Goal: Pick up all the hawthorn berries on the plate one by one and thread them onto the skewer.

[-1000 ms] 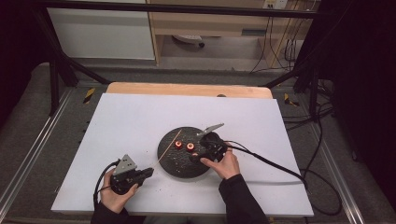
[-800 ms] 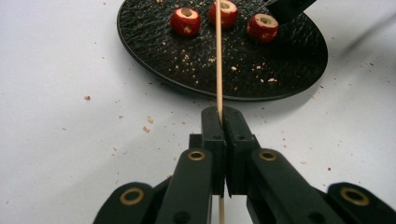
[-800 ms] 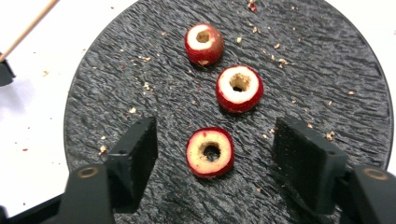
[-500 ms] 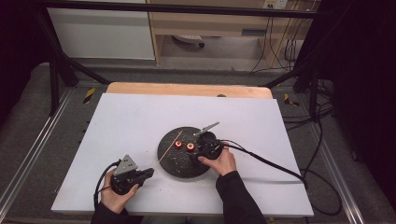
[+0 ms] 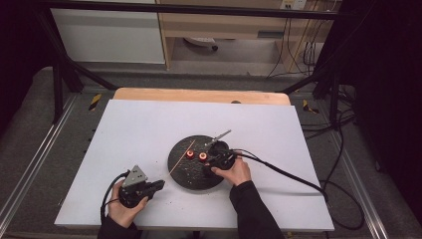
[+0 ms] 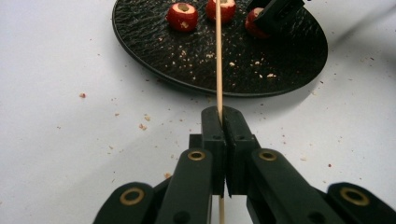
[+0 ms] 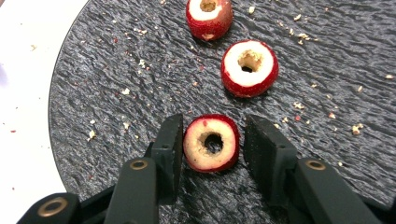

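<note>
A thin wooden skewer [image 6: 218,56] is clamped between the closed jaws of the left gripper [image 6: 223,122] and runs straight ahead over the rim of the black textured plate [image 7: 116,60]. Between the parted jaws of the right gripper [image 7: 212,135] lies a red cored fruit piece [image 7: 211,143], hole facing up, nearly touching the left jaw. Two similar pieces [image 7: 249,68] [image 7: 208,17] lie beyond the jaw tips on the same plate.

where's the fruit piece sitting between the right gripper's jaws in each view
High view: that cored red fruit piece is hidden under the right gripper at the black plate's right side.
Left gripper view: the cored red fruit piece sits top right, partly covered by the right gripper.
Right gripper view: it is at lower centre between the open jaws.
Shared landmark: the black plate and the two other red pieces beside it.
</note>
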Available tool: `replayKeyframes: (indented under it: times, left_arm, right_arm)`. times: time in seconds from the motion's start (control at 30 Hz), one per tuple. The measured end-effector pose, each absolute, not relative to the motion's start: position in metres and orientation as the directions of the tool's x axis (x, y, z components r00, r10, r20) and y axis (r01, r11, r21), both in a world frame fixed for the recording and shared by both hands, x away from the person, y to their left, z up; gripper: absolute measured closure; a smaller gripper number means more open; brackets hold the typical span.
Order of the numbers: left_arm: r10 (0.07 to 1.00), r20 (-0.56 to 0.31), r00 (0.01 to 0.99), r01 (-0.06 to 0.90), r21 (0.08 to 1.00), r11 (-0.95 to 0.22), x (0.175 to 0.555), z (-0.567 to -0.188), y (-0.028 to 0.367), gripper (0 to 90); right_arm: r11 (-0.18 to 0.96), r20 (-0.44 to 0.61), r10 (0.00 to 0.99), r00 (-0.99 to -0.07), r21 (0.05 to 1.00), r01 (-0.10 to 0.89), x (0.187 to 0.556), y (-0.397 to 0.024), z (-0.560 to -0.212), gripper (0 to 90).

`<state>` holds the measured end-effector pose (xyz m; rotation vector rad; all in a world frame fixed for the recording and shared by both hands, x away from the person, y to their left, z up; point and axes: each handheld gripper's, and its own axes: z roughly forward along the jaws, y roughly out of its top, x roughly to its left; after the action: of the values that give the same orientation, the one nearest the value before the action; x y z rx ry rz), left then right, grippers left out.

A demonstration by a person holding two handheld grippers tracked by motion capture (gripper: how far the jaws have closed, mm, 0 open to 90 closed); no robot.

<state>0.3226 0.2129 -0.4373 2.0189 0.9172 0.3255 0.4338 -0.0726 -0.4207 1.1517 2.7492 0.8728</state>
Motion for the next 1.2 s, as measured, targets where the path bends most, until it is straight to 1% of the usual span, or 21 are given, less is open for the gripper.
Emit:
replayKeyframes:
  times: [0.03,0.1,0.23,0.47,0.83,0.97,1.03,1.1,1.17,1.2]
  left_arm:
    - [0.711,-0.108,0.695,0.484,0.802,-0.350,0.323,-0.437,0.213,88.0]
    - [0.711,-0.107,0.695,0.483,0.803,-0.350,0.323,-0.437,0.213,88.0]
    - [0.712,-0.107,0.694,0.482,0.804,-0.349,0.322,-0.437,0.213,88.0]
    - [0.713,-0.104,0.693,0.478,0.807,-0.347,0.322,-0.436,0.213,88.0]
    - [0.717,-0.099,0.690,0.472,0.812,-0.342,0.320,-0.435,0.213,88.0]
    - [0.719,-0.100,0.688,0.470,0.816,-0.337,0.320,-0.434,0.213,88.0]
    - [0.719,-0.100,0.687,0.469,0.818,-0.334,0.319,-0.434,0.213,88.0]
    - [0.721,-0.100,0.686,0.467,0.820,-0.331,0.319,-0.434,0.214,88.0]
    - [0.722,-0.100,0.685,0.466,0.822,-0.328,0.319,-0.433,0.214,88.0]
    - [0.722,-0.100,0.685,0.466,0.822,-0.327,0.319,-0.433,0.214,88.0]
  right_arm:
    - [0.564,0.186,0.666,-0.722,0.508,0.651,0.434,-0.073,-0.420,61.3]
    - [0.565,0.187,0.666,-0.722,0.506,0.652,0.435,-0.073,-0.420,62.0]
    - [0.560,0.190,0.667,-0.720,0.510,0.653,0.435,-0.074,-0.418,62.4]
    - [0.502,0.223,0.683,-0.695,0.547,0.669,0.431,-0.081,-0.401,62.7]
    - [0.456,0.233,0.695,-0.680,0.589,0.668,0.426,-0.091,-0.384,62.9]
    - [0.405,0.241,0.704,-0.668,0.636,0.657,0.424,-0.093,-0.379,62.9]
    - [0.396,0.243,0.705,-0.666,0.644,0.655,0.423,-0.093,-0.379,63.0]
    - [0.353,0.257,0.711,-0.655,0.675,0.648,0.421,-0.093,-0.379,63.0]
    - [0.343,0.258,0.712,-0.653,0.683,0.645,0.420,-0.093,-0.379,63.0]
    - [0.310,0.274,0.714,-0.644,0.701,0.642,0.419,-0.094,-0.381,63.0]
